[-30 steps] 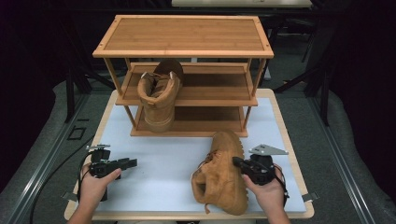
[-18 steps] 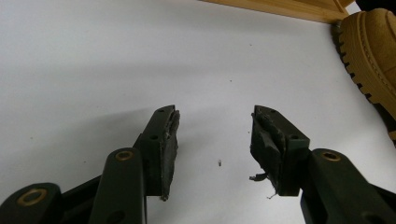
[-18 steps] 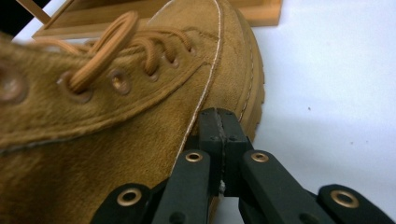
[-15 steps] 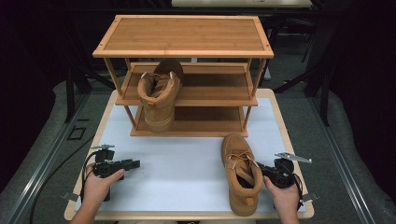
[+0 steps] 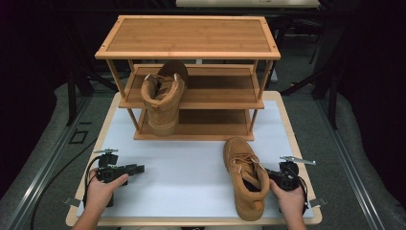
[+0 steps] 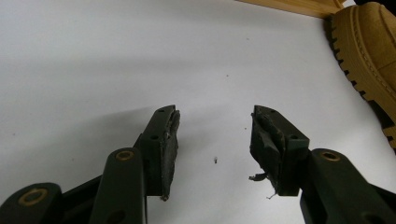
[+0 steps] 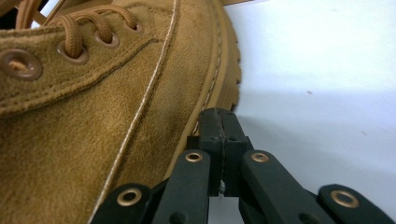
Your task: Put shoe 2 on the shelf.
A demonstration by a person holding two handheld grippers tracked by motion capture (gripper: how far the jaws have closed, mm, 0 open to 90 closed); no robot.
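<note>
While the right gripper [image 5: 274,178], jaws pressed together on nothing, rests against the boot [image 5: 246,178] standing near the table's [image 5: 191,167] front right corner, seemingly to nudge it, we keep the left gripper [image 6: 214,140] wide open and empty; its view shows the boot's lugged sole, the high view its mate [image 5: 164,98] on the rack [image 5: 186,38].

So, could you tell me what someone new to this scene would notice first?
Probably the two tan boots: one stands on the middle shelf of the wooden shoe rack at the far end of the table, the other sits upright on the white tabletop near the front right. The right hand-held gripper, jaws shut, sits against that near boot's side, while the left hand-held gripper rests open over bare table.
</note>
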